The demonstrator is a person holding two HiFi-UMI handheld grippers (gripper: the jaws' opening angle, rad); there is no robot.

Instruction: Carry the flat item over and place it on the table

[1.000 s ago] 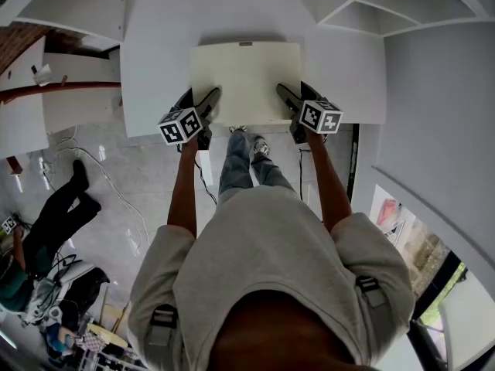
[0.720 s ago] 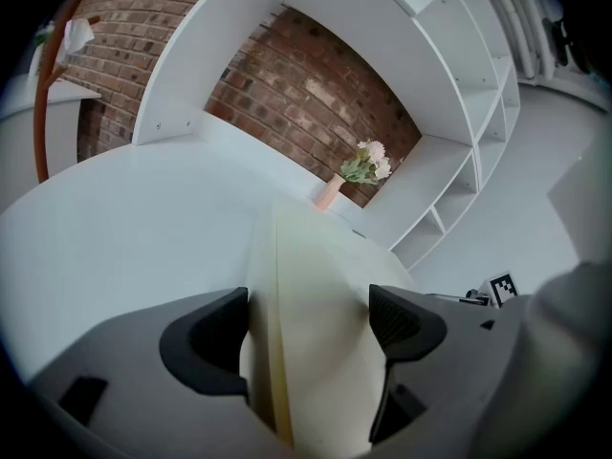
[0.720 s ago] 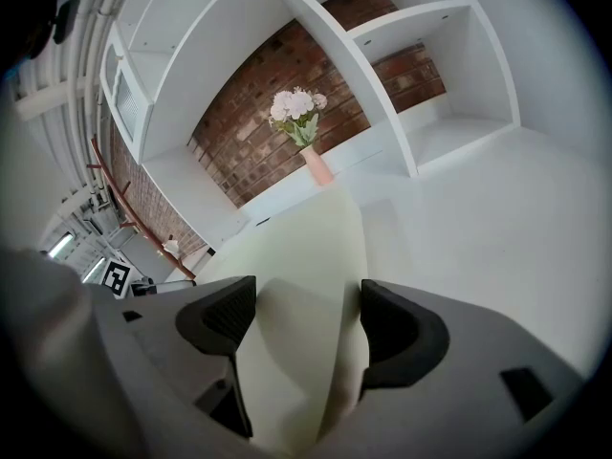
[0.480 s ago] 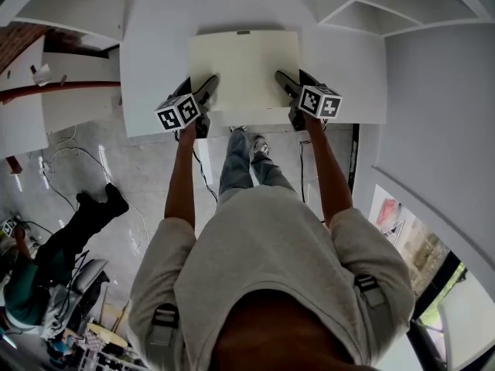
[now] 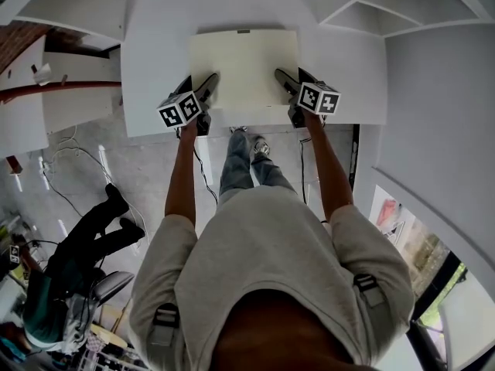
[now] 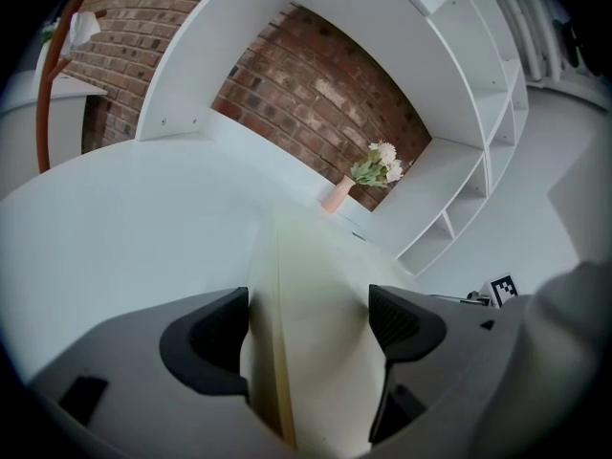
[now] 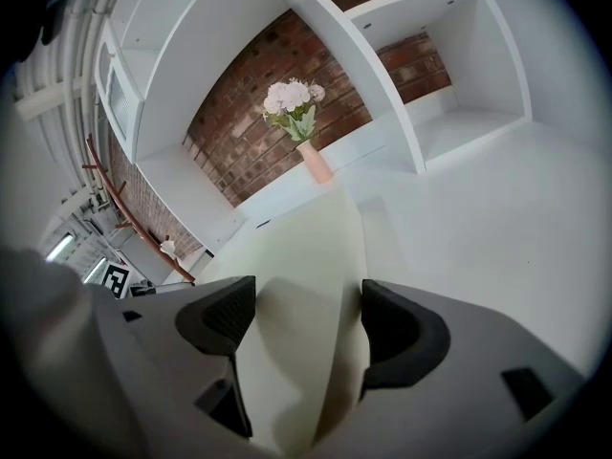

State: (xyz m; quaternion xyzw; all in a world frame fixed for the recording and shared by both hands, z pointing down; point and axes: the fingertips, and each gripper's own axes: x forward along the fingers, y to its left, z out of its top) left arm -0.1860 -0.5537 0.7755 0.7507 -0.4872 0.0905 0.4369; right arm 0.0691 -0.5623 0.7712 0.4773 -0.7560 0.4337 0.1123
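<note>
The flat item is a cream board (image 5: 244,64) lying flat on the white table (image 5: 155,52), its near edge close to the table's front edge. My left gripper (image 5: 207,83) holds its near left corner and my right gripper (image 5: 282,79) holds its near right corner. In the left gripper view the board (image 6: 316,285) fills the gap between both pads of the gripper (image 6: 308,318). In the right gripper view the board (image 7: 316,256) also sits between the pads of the gripper (image 7: 308,318). Both grippers are shut on it.
A pink vase with flowers (image 6: 337,195) (image 7: 314,163) stands at the table's far edge, before a brick wall. White shelves (image 5: 387,6) rise at the right. A person (image 5: 85,238) sits on the floor at the lower left, among cables.
Over the last second the board and both grippers moved forward over the table. In the last half second they barely shifted. The person on the floor moved.
</note>
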